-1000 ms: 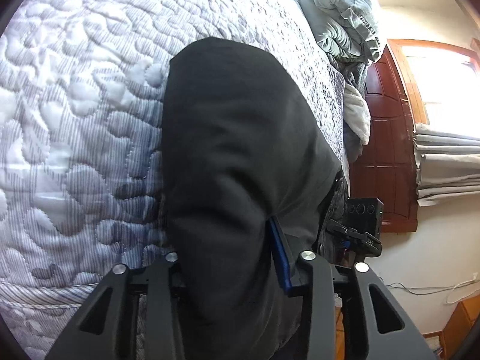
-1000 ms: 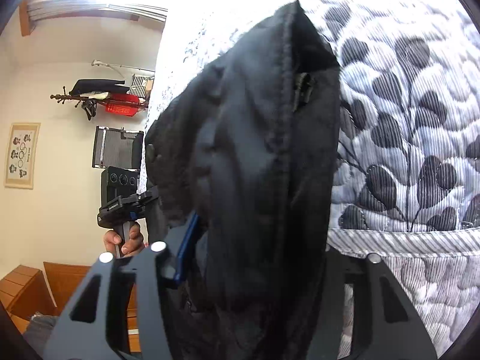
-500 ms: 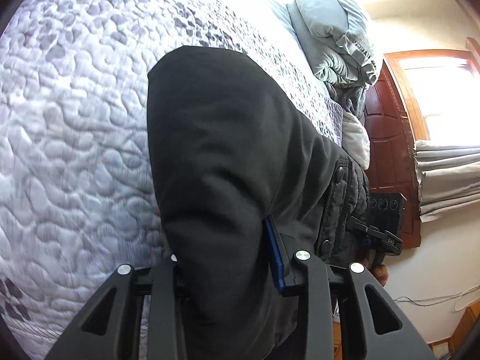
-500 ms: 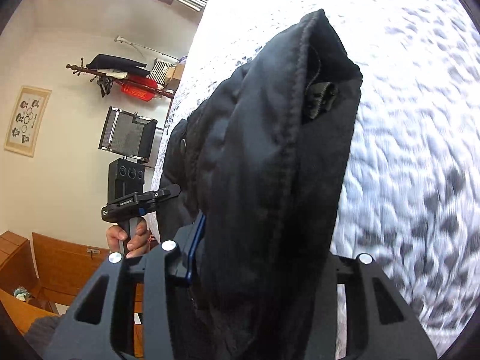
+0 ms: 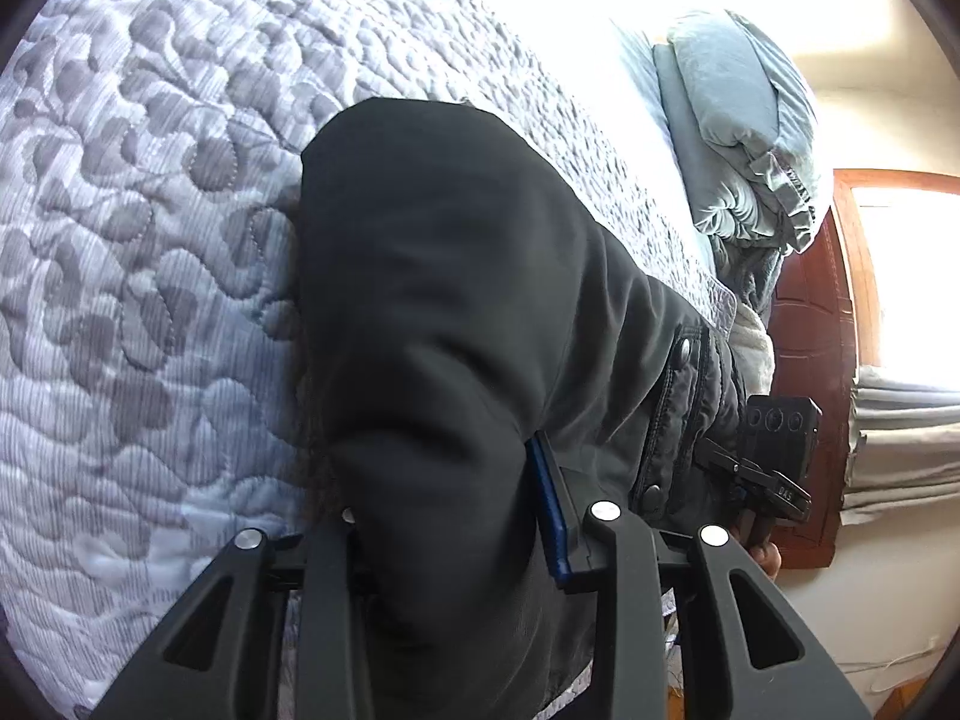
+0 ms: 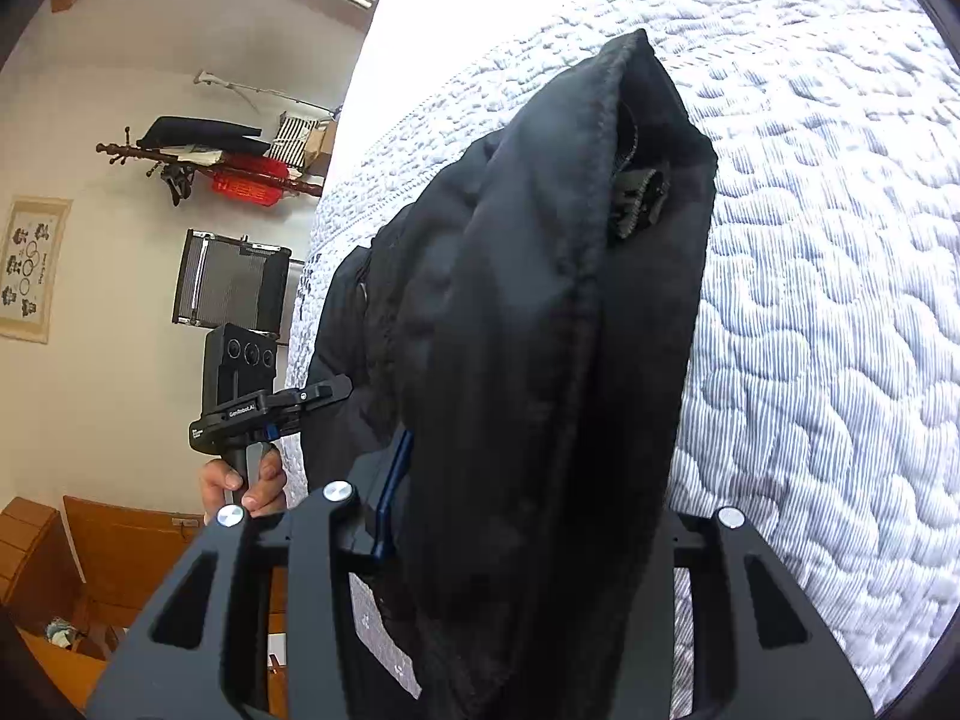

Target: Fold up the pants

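Note:
The black pants (image 5: 456,312) hang bunched between both grippers above a quilted grey-and-white bedspread (image 5: 150,240). My left gripper (image 5: 444,516) is shut on one end of the waist, cloth draped over its fingers. My right gripper (image 6: 528,516) is shut on the other end of the pants (image 6: 540,300), a seam and a belt loop (image 6: 639,204) showing at the top. Each gripper shows in the other's view: the right one (image 5: 774,474) at the far right, the left one (image 6: 252,402) held by a hand at the left.
The bedspread (image 6: 828,300) fills the right of the right wrist view. A pile of light blue bedding (image 5: 738,120) lies at the bed's far end. A dark wooden door (image 5: 810,360) and folded grey curtains (image 5: 900,438) stand beyond. A coat rack (image 6: 210,162) hangs on the wall.
Both grippers have carried the pants further over the bed; the views have tilted, showing more quilt beneath and the other gripper more fully. Both stay shut on the cloth.

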Motion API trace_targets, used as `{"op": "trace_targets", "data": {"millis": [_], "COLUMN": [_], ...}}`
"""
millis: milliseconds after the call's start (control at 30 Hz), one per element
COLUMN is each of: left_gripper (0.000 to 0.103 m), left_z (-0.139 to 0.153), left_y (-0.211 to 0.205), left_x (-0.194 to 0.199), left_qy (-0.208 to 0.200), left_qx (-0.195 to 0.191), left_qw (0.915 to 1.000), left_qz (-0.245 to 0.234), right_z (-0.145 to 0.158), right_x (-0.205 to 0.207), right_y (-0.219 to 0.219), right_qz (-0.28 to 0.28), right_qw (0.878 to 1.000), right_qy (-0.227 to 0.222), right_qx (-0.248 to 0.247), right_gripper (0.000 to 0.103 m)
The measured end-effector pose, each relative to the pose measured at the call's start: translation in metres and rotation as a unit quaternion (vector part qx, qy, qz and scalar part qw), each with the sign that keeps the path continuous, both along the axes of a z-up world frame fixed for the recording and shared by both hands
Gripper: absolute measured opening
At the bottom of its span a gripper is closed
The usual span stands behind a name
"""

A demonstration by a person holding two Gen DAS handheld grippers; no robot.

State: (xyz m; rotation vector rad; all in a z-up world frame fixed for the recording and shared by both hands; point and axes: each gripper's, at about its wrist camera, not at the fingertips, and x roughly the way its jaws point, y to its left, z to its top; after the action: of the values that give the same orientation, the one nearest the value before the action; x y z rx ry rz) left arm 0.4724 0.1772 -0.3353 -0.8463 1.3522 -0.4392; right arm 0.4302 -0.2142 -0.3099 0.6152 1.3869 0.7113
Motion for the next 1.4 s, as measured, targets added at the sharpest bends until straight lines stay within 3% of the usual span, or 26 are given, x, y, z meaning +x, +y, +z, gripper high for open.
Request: {"op": "trace_targets", "data": {"millis": [233,333,467,500,567,633,700,767,867,967,1067,1133,1200,1267,1333,1400], "left_gripper": [0.034,0.039,0.063,0.071,0.076,0.076,0.076,0.076,0.077,0.077,0.076,0.078,0.086,0.089,0.089,0.090], "left_z": [-0.019,-0.020,-0.002,0.006,0.019,0.024,0.025,0.017,0.002,-0.005,0.000,0.006,0.015,0.023,0.035,0.052], "left_y": [0.008,0.008,0.012,0.016,0.026,0.031,0.027,0.020,0.015,0.010,0.004,0.006,0.014,0.025,0.028,0.027], "left_x": [0.005,0.002,-0.011,-0.016,-0.031,-0.043,-0.051,-0.052,-0.052,-0.052,-0.051,-0.055,-0.066,-0.083,-0.100,-0.120], "left_qy": [-0.002,-0.014,-0.045,-0.060,-0.086,-0.094,-0.098,-0.085,-0.068,-0.059,-0.062,-0.063,-0.071,-0.079,-0.086,-0.102], "left_qx": [-0.017,-0.018,0.026,0.045,0.066,0.072,0.097,0.124,0.125,0.117,0.119,0.117,0.121,0.134,0.155,0.198], "left_qw": [0.9998,0.9997,0.9985,0.9968,0.9922,0.9897,0.9871,0.9856,0.9866,0.9874,0.9868,0.9860,0.9833,0.9789,0.9740,0.9649], "left_qz": [-0.007,-0.004,0.016,0.028,0.061,0.079,0.082,0.077,0.080,0.088,0.090,0.100,0.116,0.133,0.141,0.139], "right_z": [-0.028,-0.042,-0.027,-0.017,0.001,0.022,0.044,0.054,0.035,0.002,-0.003,0.005,0.014,0.022,0.030,0.041], "right_x": [0.011,0.010,0.004,0.000,-0.012,-0.028,-0.045,-0.058,-0.062,-0.058,-0.052,-0.056,-0.065,-0.076,-0.088,-0.107], "right_y": [-0.007,-0.013,-0.024,-0.030,-0.040,-0.048,-0.050,-0.045,-0.029,-0.032,-0.044,-0.052,-0.061,-0.066,-0.066,-0.064], "right_qz": [-0.002,-0.012,-0.044,-0.057,-0.075,-0.084,-0.093,-0.087,-0.066,-0.082,-0.108,-0.127,-0.154,-0.174,-0.180,-0.187], "right_qw": [1.000,0.999,0.999,0.998,0.995,0.992,0.986,0.984,0.988,0.990,0.992,0.990,0.986,0.983,0.980,0.976], "right_qy": [0.026,0.041,0.014,-0.002,-0.040,-0.081,-0.128,-0.150,-0.129,-0.093,-0.059,-0.060,-0.063,-0.064,-0.064,-0.077], "right_qx": [0.006,0.008,-0.006,-0.017,-0.045,-0.052,-0.055,-0.029,-0.054,-0.065,-0.016,-0.001,0.002,-0.020,-0.051,-0.084], "right_gripper": [0.048,0.064,0.069,0.068,0.063,0.054,0.054,0.053,0.051,0.034,0.032,0.043,0.066,0.075,0.075,0.092]}}
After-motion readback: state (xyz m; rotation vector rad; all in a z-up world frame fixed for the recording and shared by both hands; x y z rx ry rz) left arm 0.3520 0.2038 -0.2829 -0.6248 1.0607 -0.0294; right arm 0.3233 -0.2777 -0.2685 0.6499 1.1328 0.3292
